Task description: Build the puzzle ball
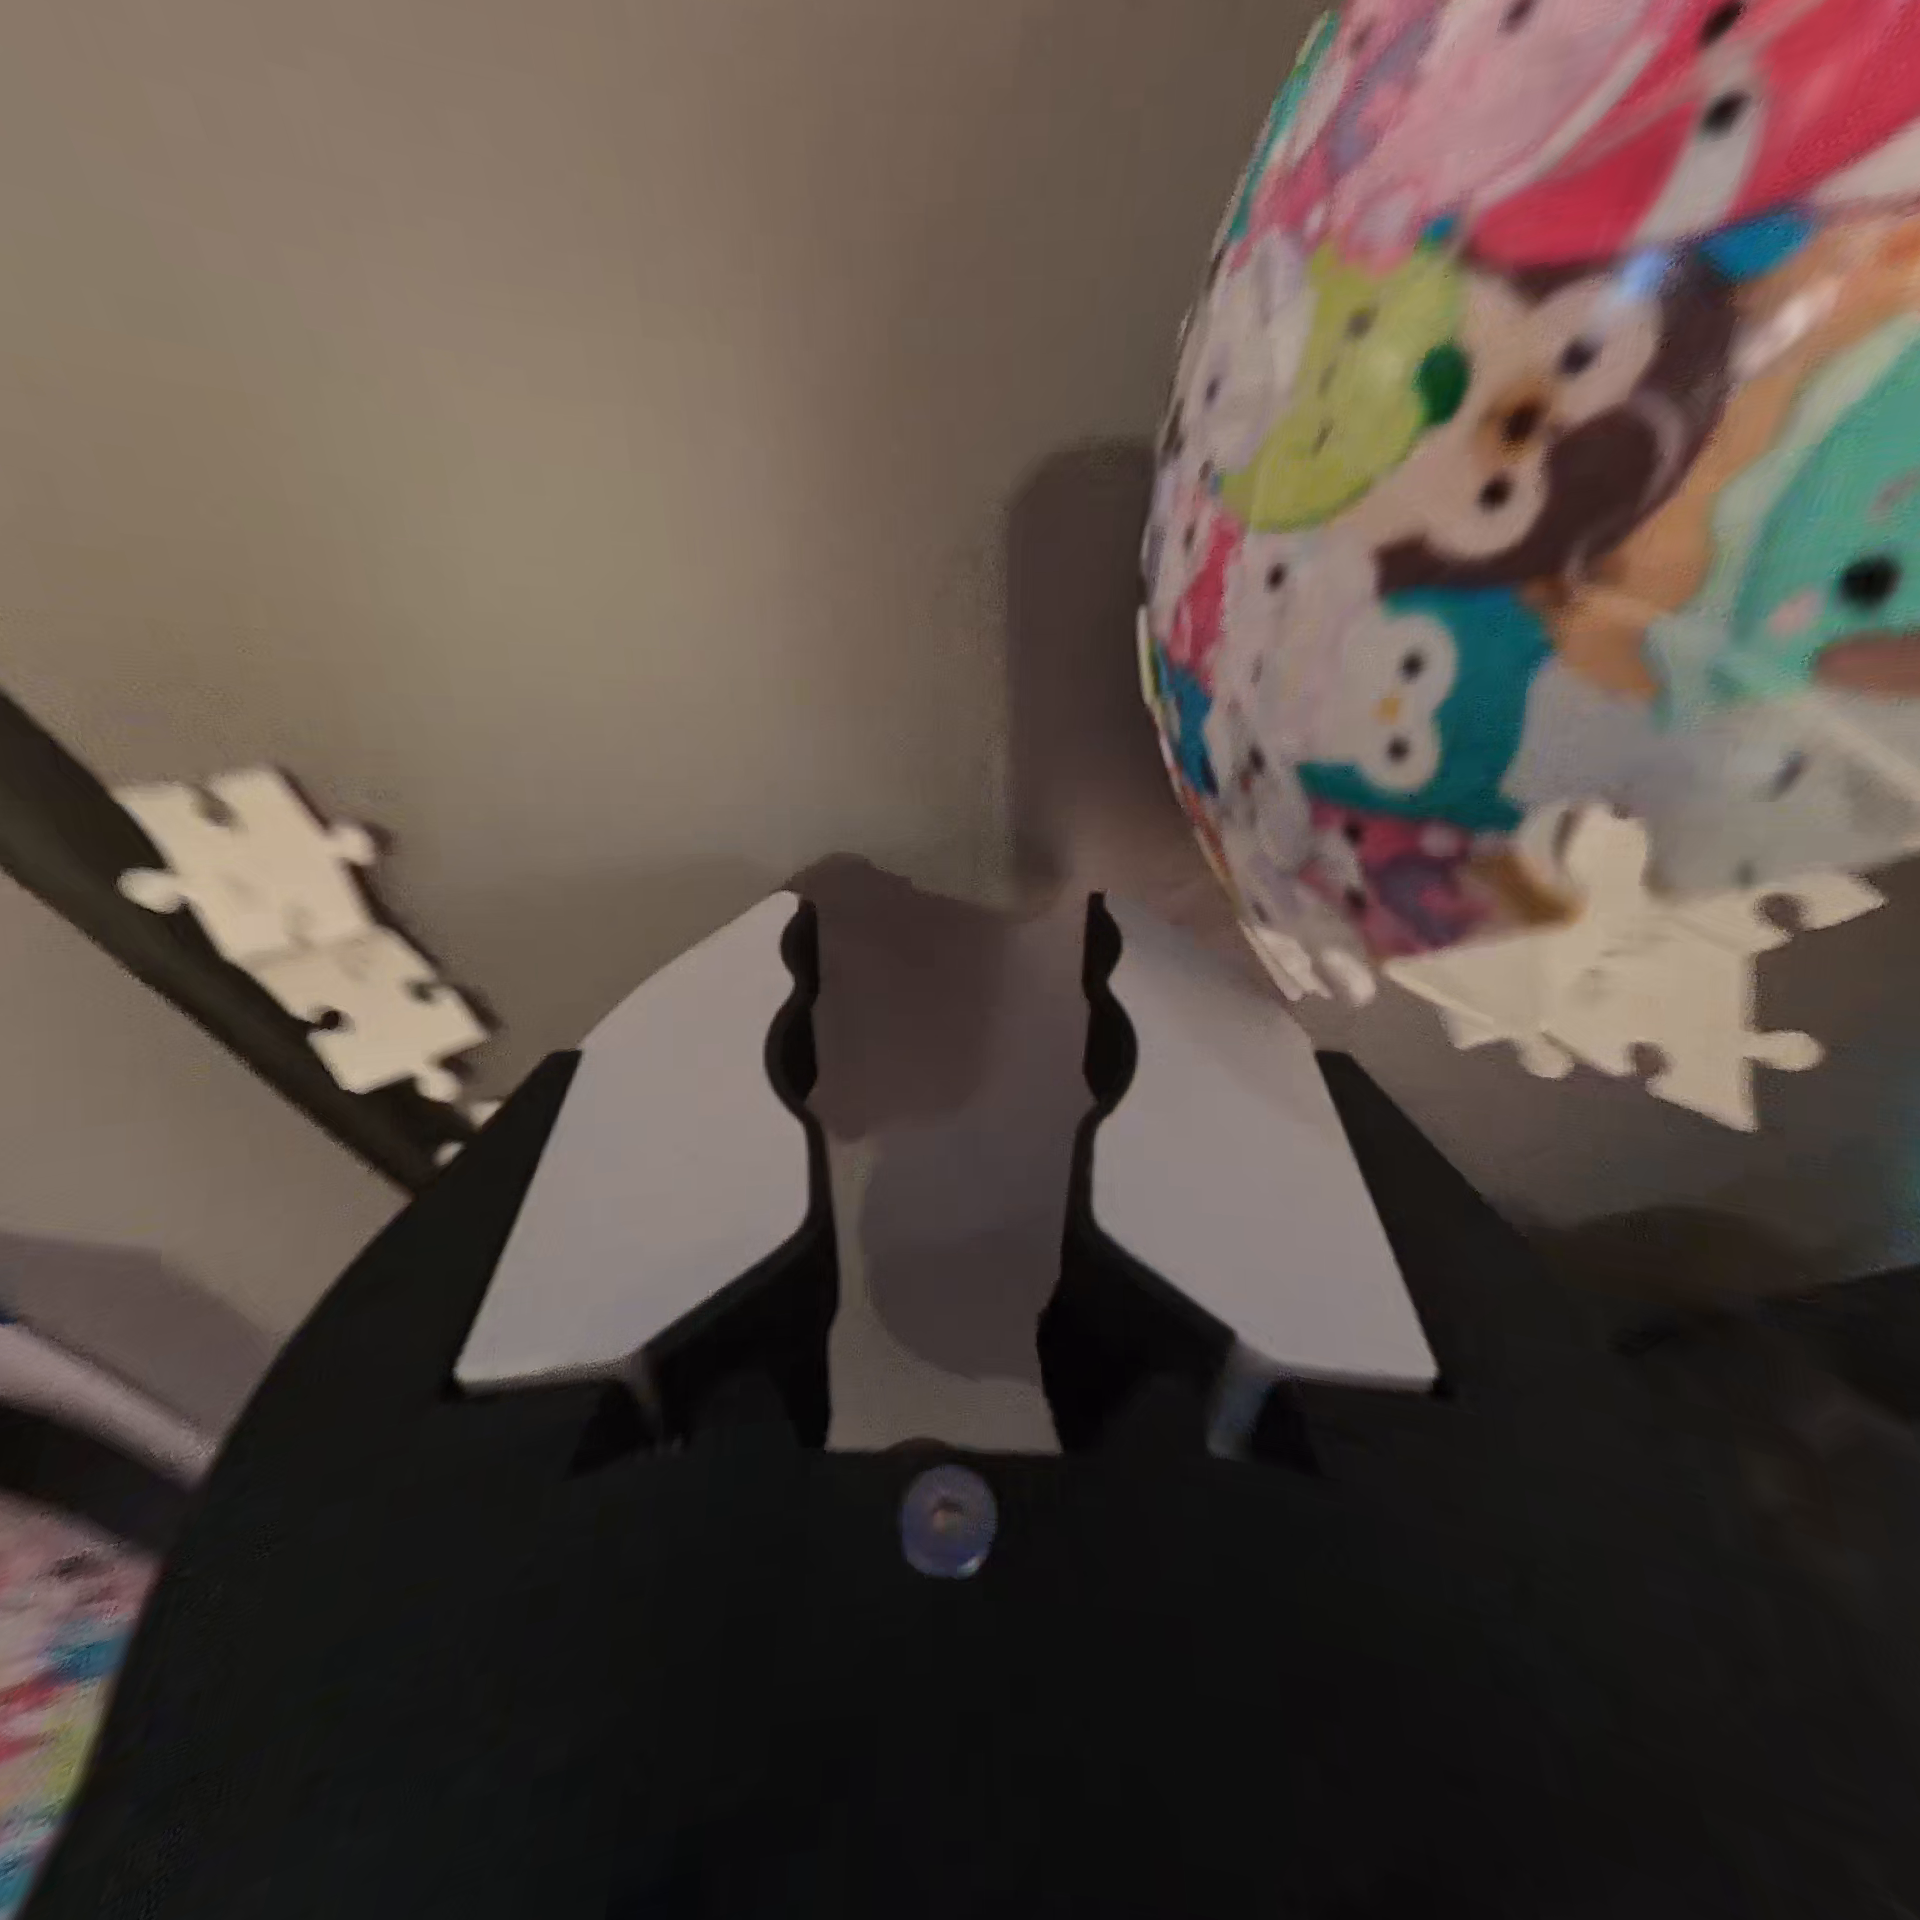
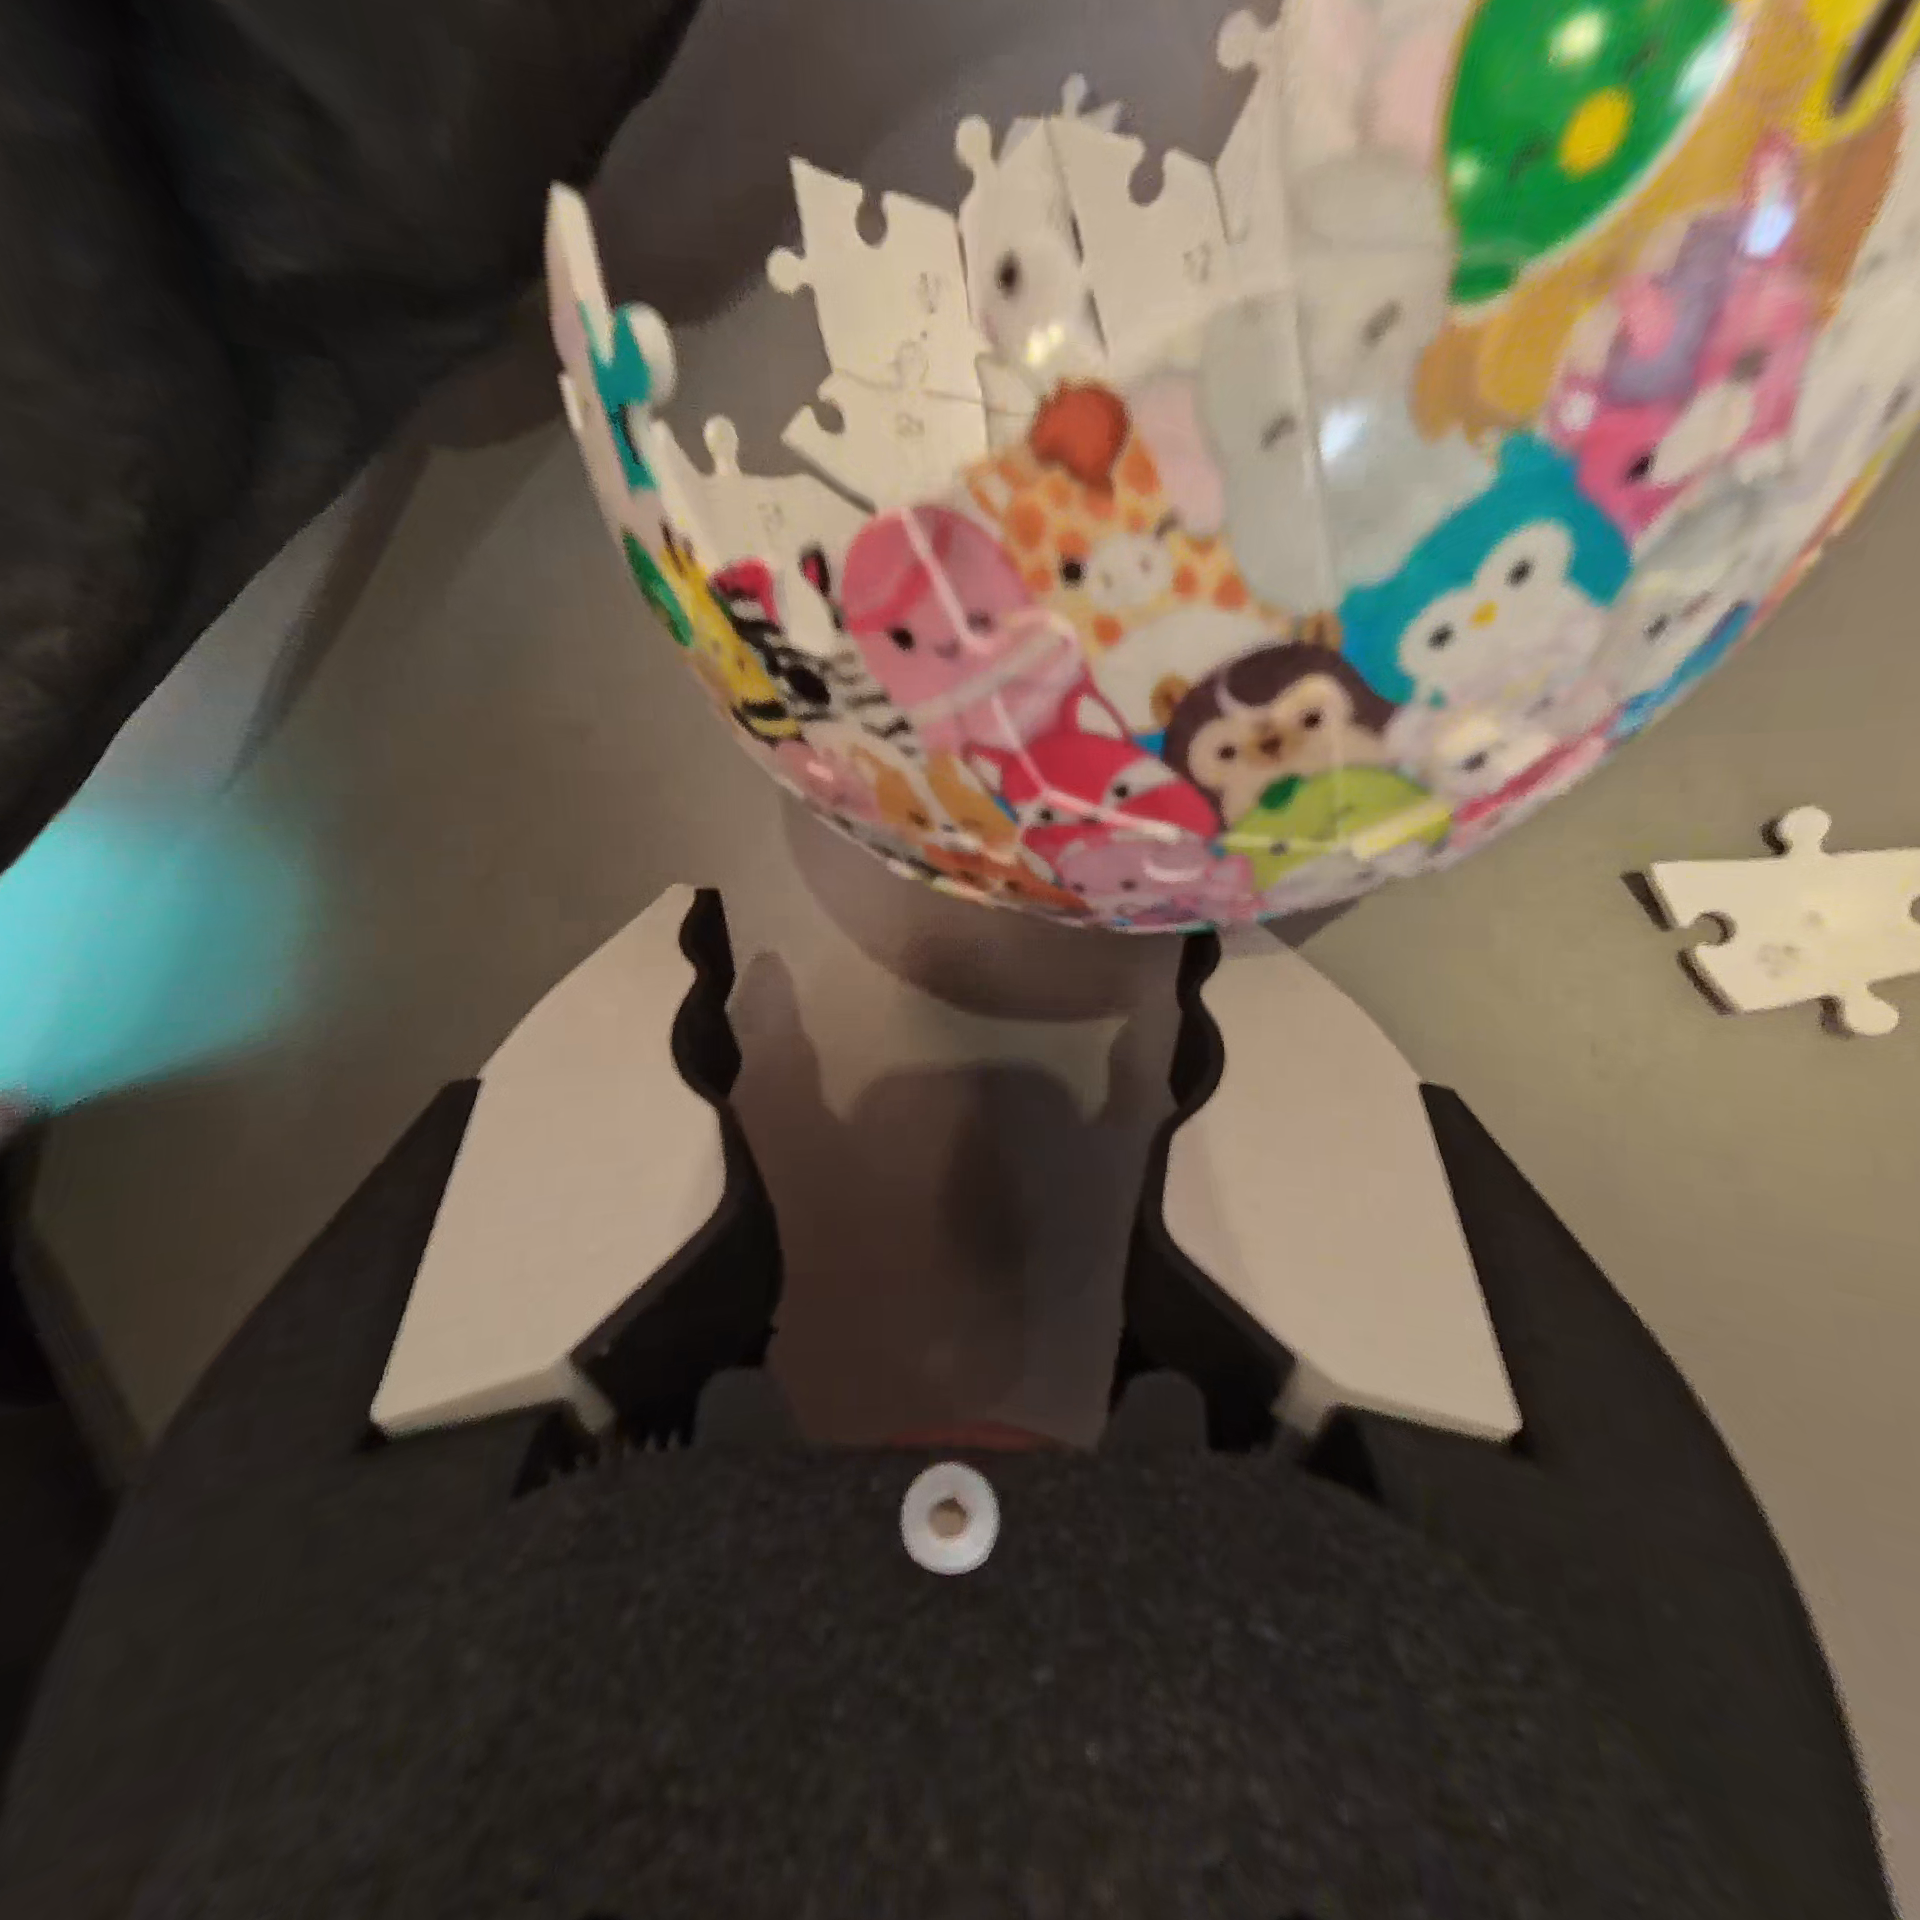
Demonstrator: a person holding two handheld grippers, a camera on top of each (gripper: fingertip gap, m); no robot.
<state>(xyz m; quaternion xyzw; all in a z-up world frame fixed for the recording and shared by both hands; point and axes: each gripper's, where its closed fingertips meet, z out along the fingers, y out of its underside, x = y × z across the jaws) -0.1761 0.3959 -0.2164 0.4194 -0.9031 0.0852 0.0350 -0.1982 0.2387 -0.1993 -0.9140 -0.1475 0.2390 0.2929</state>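
Observation:
The puzzle ball [image 2: 1247, 571] is a partly built sphere printed with colourful cartoon animals. A jagged gap at its upper left shows the white inside of its pieces [image 2: 914, 301]. My right gripper [image 2: 951, 935] is open and empty just in front of the ball's underside, and its right fingertip [image 2: 1200, 966] is at the ball's lower edge. In the left wrist view the ball [image 1: 1558, 468] fills the upper right, blurred. My left gripper [image 1: 951, 925] is open and empty, to the left of and below the ball. White joined pieces [image 1: 1621, 987] jut from the ball's lower rim.
Loose white face-down pieces lie on the grey table, one cluster at the left [image 1: 301, 925] over a dark strip [image 1: 156, 935] and one piece to the right of the ball [image 2: 1808, 925]. A dark sleeve [image 2: 208, 260] and a blurred turquoise shape [image 2: 135, 935] are at the left.

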